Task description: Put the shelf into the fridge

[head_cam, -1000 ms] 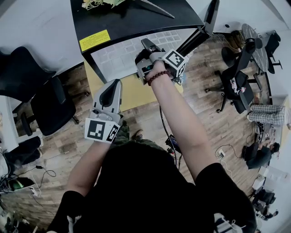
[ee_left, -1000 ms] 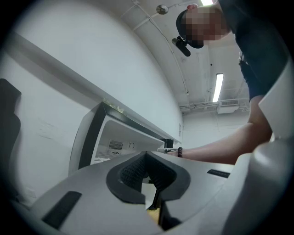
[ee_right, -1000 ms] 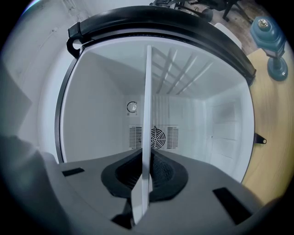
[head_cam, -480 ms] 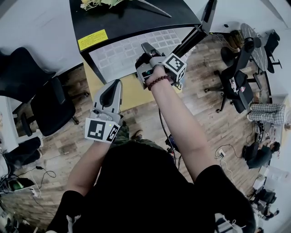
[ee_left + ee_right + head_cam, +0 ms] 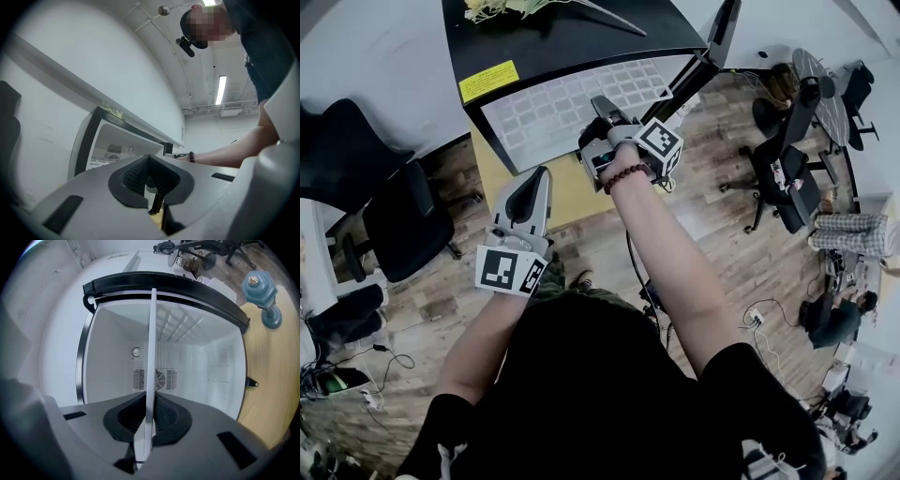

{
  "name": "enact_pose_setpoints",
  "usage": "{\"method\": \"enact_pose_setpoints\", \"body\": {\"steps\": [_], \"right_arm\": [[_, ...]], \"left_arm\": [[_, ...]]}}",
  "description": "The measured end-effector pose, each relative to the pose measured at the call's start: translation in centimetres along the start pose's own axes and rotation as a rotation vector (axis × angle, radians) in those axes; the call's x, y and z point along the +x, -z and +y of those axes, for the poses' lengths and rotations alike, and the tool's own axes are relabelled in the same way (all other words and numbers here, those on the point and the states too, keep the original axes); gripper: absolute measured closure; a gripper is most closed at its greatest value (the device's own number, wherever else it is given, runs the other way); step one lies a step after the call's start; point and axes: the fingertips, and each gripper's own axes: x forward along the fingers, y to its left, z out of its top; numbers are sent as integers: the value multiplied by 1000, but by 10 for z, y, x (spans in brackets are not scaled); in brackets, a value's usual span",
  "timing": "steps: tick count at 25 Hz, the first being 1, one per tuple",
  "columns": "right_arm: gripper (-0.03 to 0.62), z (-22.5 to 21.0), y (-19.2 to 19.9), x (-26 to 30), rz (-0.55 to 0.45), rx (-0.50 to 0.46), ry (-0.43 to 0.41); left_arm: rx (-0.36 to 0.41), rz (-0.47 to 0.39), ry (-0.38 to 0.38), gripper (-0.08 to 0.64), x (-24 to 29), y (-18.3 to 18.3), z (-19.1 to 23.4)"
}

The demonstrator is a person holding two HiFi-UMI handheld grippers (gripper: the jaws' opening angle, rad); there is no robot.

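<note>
Keep clamp firm on near edge of shelf (image 5: 151, 357); hold level, square both sides to side walls, push straight toward back wall of fridge (image 5: 87, 357). Note right hand-held gripper (image 5: 150, 417) pinched almost fully closed on that edge, shelf partly inside fridge mouth. Note left hand-held gripper (image 5: 150, 178) idle, well short of fridge, seemingly closed on nothing.

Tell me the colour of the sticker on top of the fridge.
Yellow; the sticker shows best in the head view.
</note>
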Motion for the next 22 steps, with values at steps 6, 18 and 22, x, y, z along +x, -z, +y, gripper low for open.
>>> {"method": "enact_pose_setpoints", "body": {"steps": [6,18,22], "right_arm": [[555,-1,1,-7,-5,-3,1],[555,-1,3,-24,-32,-9,8],[555,-2,3,-26,-39,-6,11]], "left_arm": [[-1,-1,2,541,-2,2,-3],[0,-7,11,541,-8,-2,-12],[2,-9,13,540,-7,-3,-10]]}}
